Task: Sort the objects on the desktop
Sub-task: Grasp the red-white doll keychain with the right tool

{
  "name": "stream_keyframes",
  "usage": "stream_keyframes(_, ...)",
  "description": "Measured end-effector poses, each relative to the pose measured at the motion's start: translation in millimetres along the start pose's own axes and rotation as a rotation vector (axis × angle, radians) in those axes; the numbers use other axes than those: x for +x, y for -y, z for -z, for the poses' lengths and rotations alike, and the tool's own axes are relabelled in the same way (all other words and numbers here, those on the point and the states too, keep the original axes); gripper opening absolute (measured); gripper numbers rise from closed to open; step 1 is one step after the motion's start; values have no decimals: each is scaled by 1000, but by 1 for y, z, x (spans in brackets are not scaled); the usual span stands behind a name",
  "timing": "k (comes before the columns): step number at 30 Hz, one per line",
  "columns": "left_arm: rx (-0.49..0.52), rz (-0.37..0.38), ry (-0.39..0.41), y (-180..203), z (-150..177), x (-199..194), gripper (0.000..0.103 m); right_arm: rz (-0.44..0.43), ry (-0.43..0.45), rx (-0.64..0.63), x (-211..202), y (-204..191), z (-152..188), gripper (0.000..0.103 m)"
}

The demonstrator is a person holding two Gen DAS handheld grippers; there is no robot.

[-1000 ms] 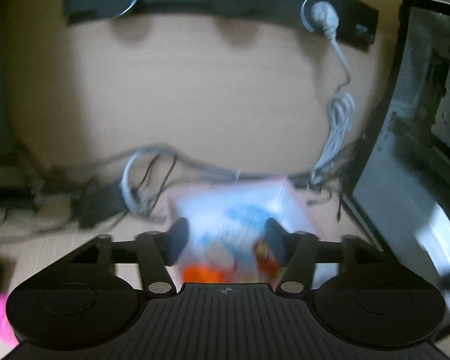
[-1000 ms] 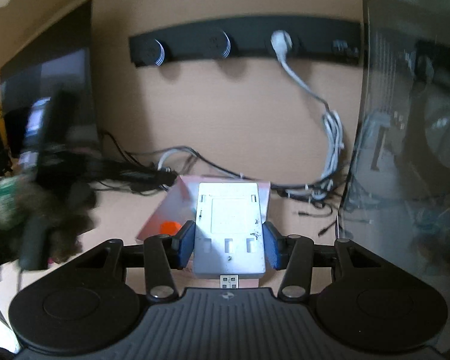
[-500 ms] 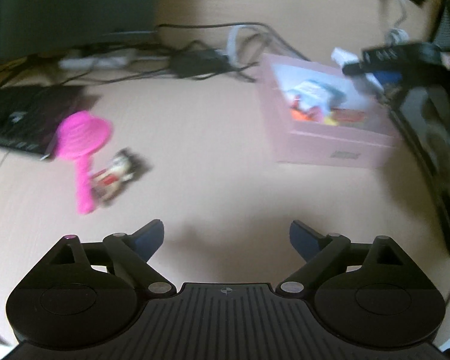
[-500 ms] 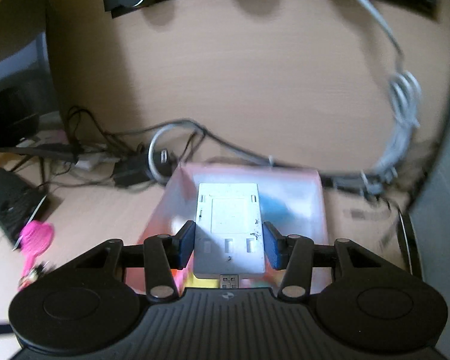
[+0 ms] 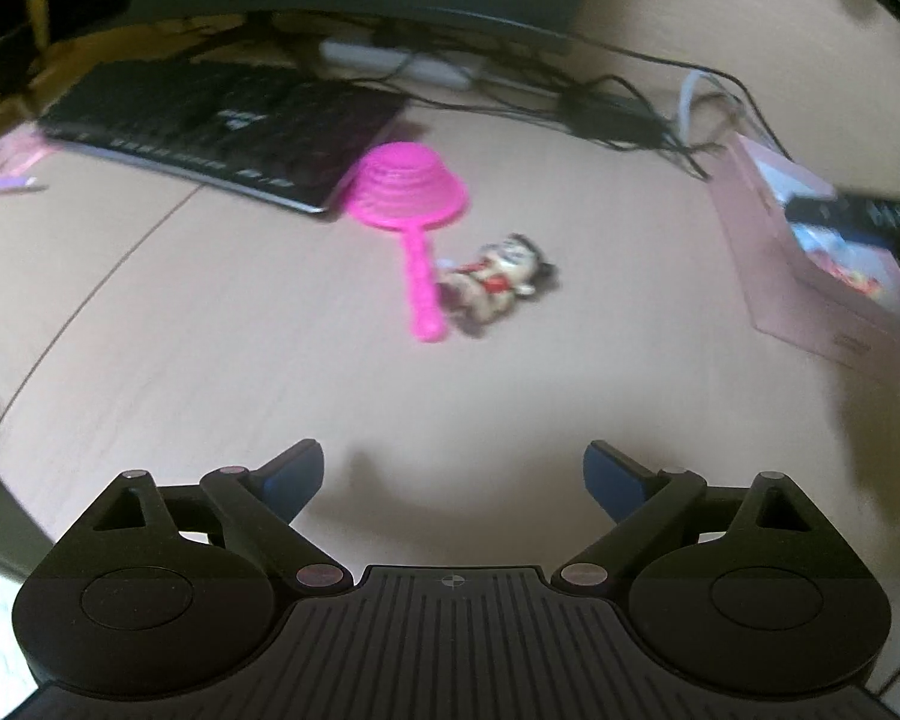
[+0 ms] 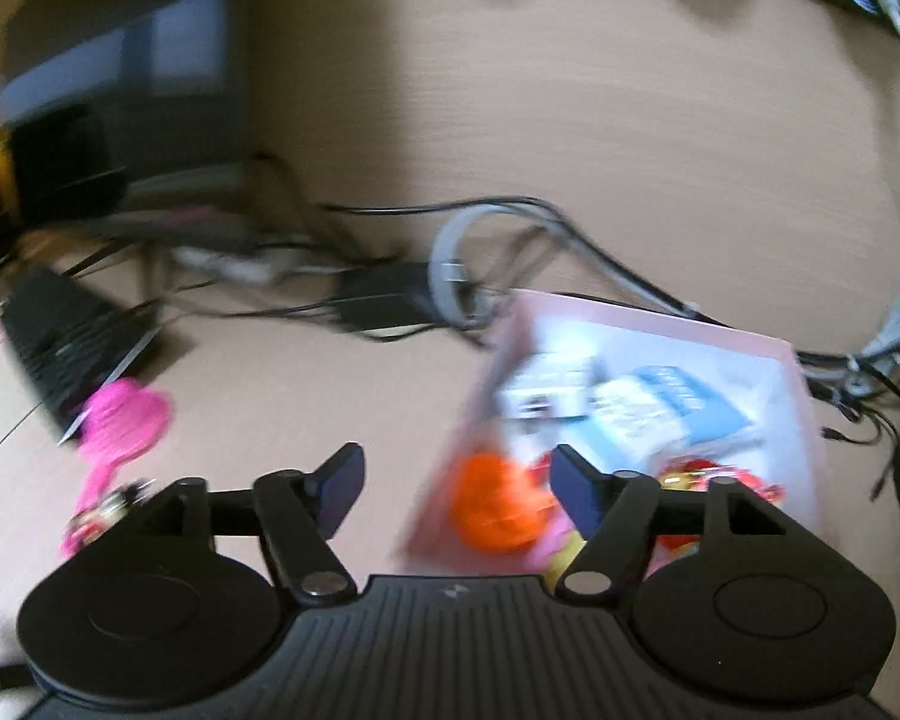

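Left hand-held gripper [image 5: 453,477]: spread wide, nothing btwn the blue-padded fingers [image 5: 291,474], hovering over bare light wood-grain counter [image 5: 210,360]. Ahead, near centre of left wrist view: bright pink plastic sieve-like scoop w/ long handle [image 5: 411,204], bowl part facing down, handle pointing back toward the gripper. Just beside handle, on its right & touching or nearly so (blur, can't tell): small cartoon figurine in red, cream & dark tones [image 5: 498,282], lying on its side. Behind scoop, to the left: black flat keyboard [image 5: 222,126], scoop's bowl at its right corner. Further back: tangle of black & grey cables [image 5: 618,102] along counter's rear. Far right: pale pink open-top rectangular box [image 5: 810,276] w/ colourful bits inside.

Right hand-held gripper [image 6: 456,480]: also wide apart, holding nothing, poised at near-left corner of same pink box [image 6: 750,348]. Inside box: round orange item [image 6: 498,504], white-and-blue packets [image 6: 660,402], red-yellow pieces at near-right; blurred, no finer detail. Left of gripper in right wrist view: pink scoop [image 6: 120,426] & figurine [image 6: 99,516] on counter, well apart from box. Cables [image 6: 450,276] just behind box.
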State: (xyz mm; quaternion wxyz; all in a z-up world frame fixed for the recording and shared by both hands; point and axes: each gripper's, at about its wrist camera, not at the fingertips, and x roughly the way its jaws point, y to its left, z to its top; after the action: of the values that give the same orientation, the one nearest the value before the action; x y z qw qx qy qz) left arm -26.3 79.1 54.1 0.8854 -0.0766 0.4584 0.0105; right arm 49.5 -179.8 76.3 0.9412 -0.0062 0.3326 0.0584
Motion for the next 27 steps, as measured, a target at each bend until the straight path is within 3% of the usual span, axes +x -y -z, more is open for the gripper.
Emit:
stream_keyframes(2,-27,-13,0,-12,0,1,97,-66,-16,-63,-5,-27,5,80)
stream_keyframes(8,-65,-63,10,-43,-3,1,97,-253,-83,-257,3,-105,23,80)
stream_keyframes(15,-103,-106,14,-71,-6,0,97,-308,-117,-385,44,-165,23,80)
stream_keyframes(18,-93,-100,26,-72,-14,0,97,-328,-193,-366,65,-170,22,79)
stream_keyframes(20,-84,-80,36,-70,-20,1,97,-348,-213,-323,70,-167,21,63)
stream_keyframes(27,46,28,124,-36,-63,25,97,-291,-199,-231,34,-124,33,62)
